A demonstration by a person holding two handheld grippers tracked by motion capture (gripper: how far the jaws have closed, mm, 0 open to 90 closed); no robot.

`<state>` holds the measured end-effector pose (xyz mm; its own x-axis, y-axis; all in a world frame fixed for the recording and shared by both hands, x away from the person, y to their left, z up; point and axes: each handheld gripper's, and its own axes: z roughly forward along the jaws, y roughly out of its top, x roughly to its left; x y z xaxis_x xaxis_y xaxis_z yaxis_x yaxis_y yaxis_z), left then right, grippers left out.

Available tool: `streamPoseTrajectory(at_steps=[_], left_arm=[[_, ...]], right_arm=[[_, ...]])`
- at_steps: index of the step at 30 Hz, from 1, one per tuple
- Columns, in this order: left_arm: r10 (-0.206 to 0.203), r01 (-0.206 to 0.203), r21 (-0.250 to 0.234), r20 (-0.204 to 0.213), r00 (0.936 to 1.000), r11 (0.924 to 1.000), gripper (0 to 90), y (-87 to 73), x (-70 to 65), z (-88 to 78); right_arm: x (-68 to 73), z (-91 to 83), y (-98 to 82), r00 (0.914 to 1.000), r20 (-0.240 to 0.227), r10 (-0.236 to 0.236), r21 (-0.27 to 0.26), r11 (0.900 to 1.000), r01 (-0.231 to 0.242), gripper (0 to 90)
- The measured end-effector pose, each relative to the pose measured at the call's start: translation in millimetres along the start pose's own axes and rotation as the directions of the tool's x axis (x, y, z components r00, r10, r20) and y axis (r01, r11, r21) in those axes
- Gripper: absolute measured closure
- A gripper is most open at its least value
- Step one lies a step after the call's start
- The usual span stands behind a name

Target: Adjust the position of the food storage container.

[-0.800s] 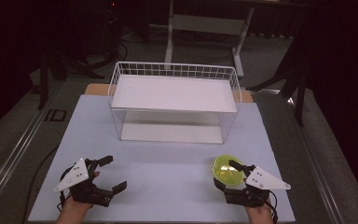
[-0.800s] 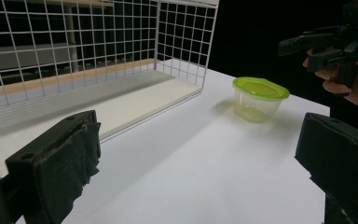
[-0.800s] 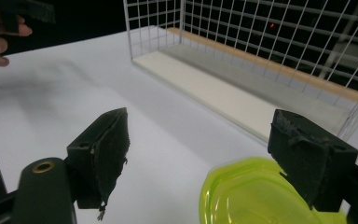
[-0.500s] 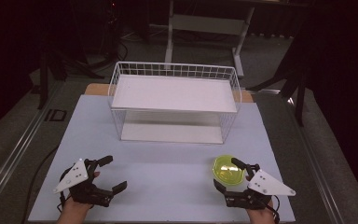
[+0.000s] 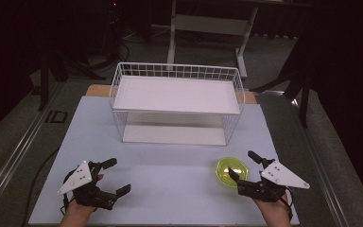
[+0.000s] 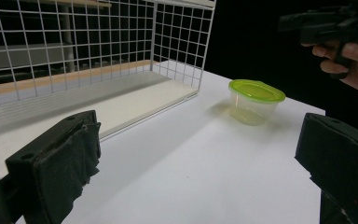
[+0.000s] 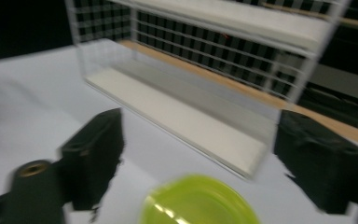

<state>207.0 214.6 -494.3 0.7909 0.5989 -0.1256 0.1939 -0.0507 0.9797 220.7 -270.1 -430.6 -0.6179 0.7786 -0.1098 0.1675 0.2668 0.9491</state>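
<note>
A small clear container with a yellow-green lid (image 5: 231,170) stands on the white table at the front right. My right gripper (image 5: 242,164) sits at its near right side, open, one jaw past the container's right edge and the other at its near edge. In the right gripper view the lid (image 7: 198,201) lies low between the two spread jaws, blurred. My left gripper (image 5: 118,176) rests open at the front left with nothing between its fingers. From the left gripper view (image 6: 198,158) the container (image 6: 255,100) stands farther off, with the other hand (image 6: 354,58) beyond it.
A white wire rack (image 5: 177,101) with an upper and a lower shelf stands at the middle back of the table (image 5: 170,189). A wooden strip runs behind it. Dark floor and a stand's legs lie beyond the table.
The right gripper has shifted a little and turned beside the container. The container and the left gripper have stayed where they were.
</note>
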Motion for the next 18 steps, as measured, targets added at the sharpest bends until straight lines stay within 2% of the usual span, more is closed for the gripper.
streamPoseTrajectory(at_steps=[3,5,8,9,10,11,12,14,16,17,18], left_arm=[[-0.005,0.005,-0.004,0.0,1.0,1.0,0.7,-0.1,0.3,0.3],[-0.007,0.007,0.0,0.001,1.0,1.0,0.7,-0.3,0.4,0.7],[-0.009,0.009,0.0,0.002,1.0,1.0,0.7,-0.5,0.3,1.2],[-0.009,0.009,0.0,0.002,1.0,1.0,0.7,-0.5,0.3,1.2],[-0.005,0.005,0.004,0.002,1.0,1.0,0.7,-0.3,0.0,0.9],[-0.002,0.002,0.003,0.003,1.0,1.0,0.7,0.0,-0.1,0.7],[-0.001,0.001,0.004,0.003,1.0,1.0,0.7,0.1,-0.2,0.7],[-0.001,0.001,0.005,0.002,1.0,1.0,0.7,0.0,-0.2,0.7],[-0.002,0.002,0.005,0.004,1.0,1.0,0.7,0.0,-0.1,0.7],[-0.001,0.001,0.005,0.004,1.0,1.0,0.7,0.0,-0.1,0.6],[0.0,0.0,0.005,0.005,1.0,1.0,0.7,0.1,-0.3,0.6]], right_arm=[[-11.1,-1.1,-9.2,0.9969,0.078,0.009,0.051,0.999,-0.013,28.6],[-17.3,-1.4,-15.4,0.9942,0.103,0.031,0.071,0.997,-0.038,34.8],[-28.8,1.0,-27.3,0.9899,0.13,0.055,0.134,0.988,-0.073,47.1],[-28.8,1.0,-27.3,0.9899,0.13,0.055,0.134,0.988,-0.073,47.1],[-38.2,2.7,-39.0,0.9832,0.162,0.084,0.168,0.979,-0.112,58.0],[-41.5,2.4,-43.2,0.9791,0.177,0.099,0.173,0.976,-0.13,64.2],[-41.5,2.4,-43.2,0.9791,0.177,0.099,0.173,0.976,-0.13,64.2],[-44.3,1.0,-47.5,0.9698,0.216,0.114,0.172,0.973,-0.152,72.1],[-46.4,1.2,-51.7,0.9605,0.255,0.112,0.194,0.967,-0.164,79.5],[-47.1,1.6,-54.0,0.9579,0.264,0.112,0.206,0.964,-0.17,84.1],[-47.8,4.2,-60.1,0.9547,0.273,0.117,0.24,0.953,-0.186,89.7]])
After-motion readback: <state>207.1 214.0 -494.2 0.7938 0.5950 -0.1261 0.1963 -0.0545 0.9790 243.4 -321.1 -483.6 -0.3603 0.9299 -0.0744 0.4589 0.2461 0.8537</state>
